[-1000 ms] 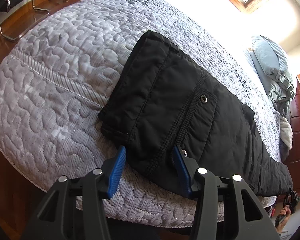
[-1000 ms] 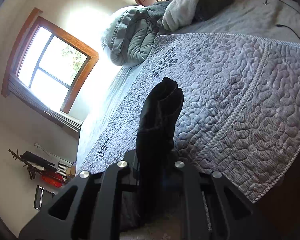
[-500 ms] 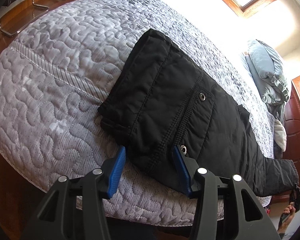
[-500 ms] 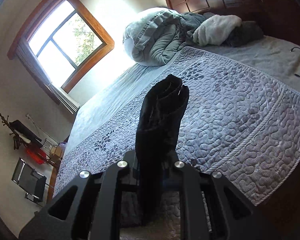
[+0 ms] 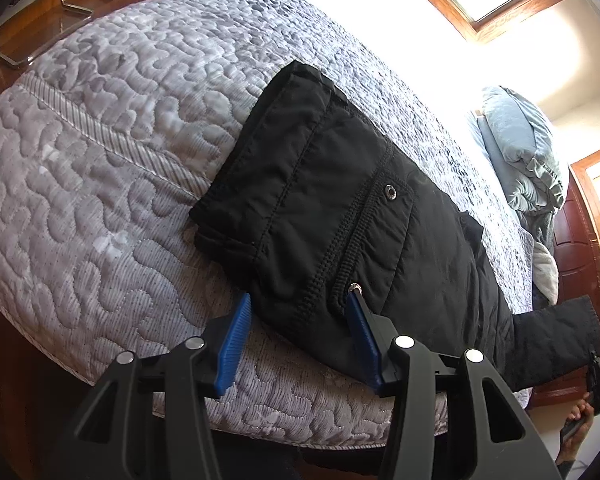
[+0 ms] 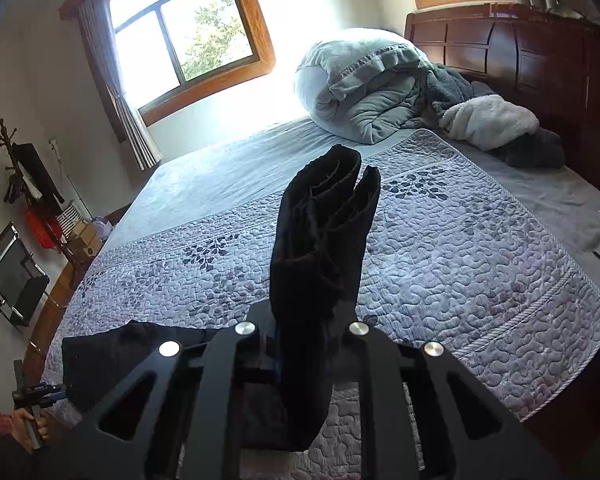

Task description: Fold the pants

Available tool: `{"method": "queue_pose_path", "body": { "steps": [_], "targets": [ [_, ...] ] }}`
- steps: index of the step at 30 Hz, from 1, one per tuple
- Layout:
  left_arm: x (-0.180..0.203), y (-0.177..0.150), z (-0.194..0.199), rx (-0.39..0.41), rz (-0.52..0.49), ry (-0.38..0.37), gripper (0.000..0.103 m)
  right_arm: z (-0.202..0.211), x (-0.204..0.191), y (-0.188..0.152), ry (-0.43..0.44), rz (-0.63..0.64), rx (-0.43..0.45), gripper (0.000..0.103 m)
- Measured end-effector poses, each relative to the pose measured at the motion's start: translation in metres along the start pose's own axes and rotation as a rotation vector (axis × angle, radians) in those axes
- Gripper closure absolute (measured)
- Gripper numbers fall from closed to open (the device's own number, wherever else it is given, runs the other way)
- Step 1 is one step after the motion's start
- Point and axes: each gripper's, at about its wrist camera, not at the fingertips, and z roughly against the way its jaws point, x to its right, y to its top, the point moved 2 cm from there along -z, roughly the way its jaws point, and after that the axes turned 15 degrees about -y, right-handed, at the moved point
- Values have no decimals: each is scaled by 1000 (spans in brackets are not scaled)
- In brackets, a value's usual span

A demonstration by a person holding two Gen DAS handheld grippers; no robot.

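Black pants (image 5: 340,216) lie across a bed under a grey quilt (image 5: 100,152), along its near edge, with the waistband towards the foot corner and the legs running along the edge towards the headboard (image 6: 520,48). The left gripper (image 5: 296,320) hangs at that near edge over the waist part; its blue pads (image 5: 232,336) stand apart, one over the quilt just beside the cloth, the other by a metal snap (image 5: 355,288) on the pants, and nothing is pinched between them. The right gripper (image 6: 300,332) is clamped on the leg ends (image 6: 324,240), which stand up out of the jaws as a bunched, folded roll, lifted clear of the quilt. In the right wrist view the waist part (image 6: 112,356) lies flat at the quilt's near left corner, with the left gripper and a hand (image 6: 28,428) just beside it. In the left wrist view the lifted leg (image 5: 556,344) rises off the far end of the near edge, the other hand (image 5: 576,428) below it. A bundled duvet (image 6: 364,84) and a white fleece (image 6: 488,120) are heaped by the headboard, well apart from the pants. A window (image 6: 180,32) lights the far side.
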Motion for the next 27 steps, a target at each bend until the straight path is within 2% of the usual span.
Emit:
{"method": "queue_pose_path", "body": {
  "steps": [11, 27],
  "targets": [
    [3, -2, 3, -10, -8, -11, 54, 4, -29, -1, -12, 64, 11, 91],
    [9, -4, -1, -39, -10, 24, 54, 10, -54, -2, -2, 137, 50, 91]
  ]
}}
